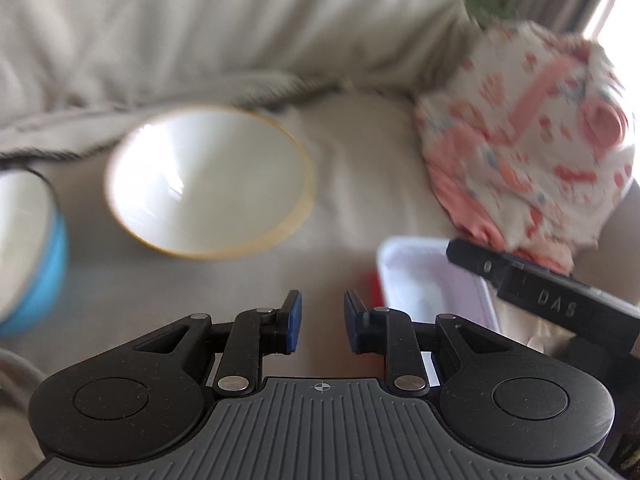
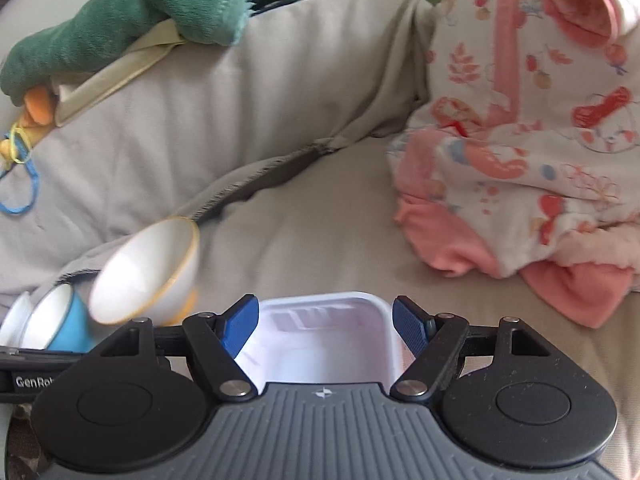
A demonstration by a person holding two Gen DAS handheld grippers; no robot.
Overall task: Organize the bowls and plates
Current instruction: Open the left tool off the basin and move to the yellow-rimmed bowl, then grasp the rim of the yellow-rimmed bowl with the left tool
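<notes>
A white bowl with a yellow rim [image 1: 208, 184] lies tilted on the beige sofa seat, ahead and left of my left gripper [image 1: 322, 324], which is open and empty. A white bowl with a blue outside [image 1: 28, 248] lies at the far left. In the right wrist view the yellow-rimmed bowl [image 2: 148, 272] and the blue bowl [image 2: 60, 320] lie on their sides at the left. My right gripper [image 2: 324, 326] is open, its fingers either side of a white rectangular plastic container [image 2: 324, 344]; contact cannot be told. The container also shows in the left wrist view [image 1: 424, 284].
A folded pink-patterned cloth [image 2: 520, 140] sits on the seat to the right. The sofa back cushion [image 2: 200, 100] rises behind, with a green plush toy [image 2: 140, 16] on top. The right gripper's black body [image 1: 540, 300] shows at the right of the left wrist view.
</notes>
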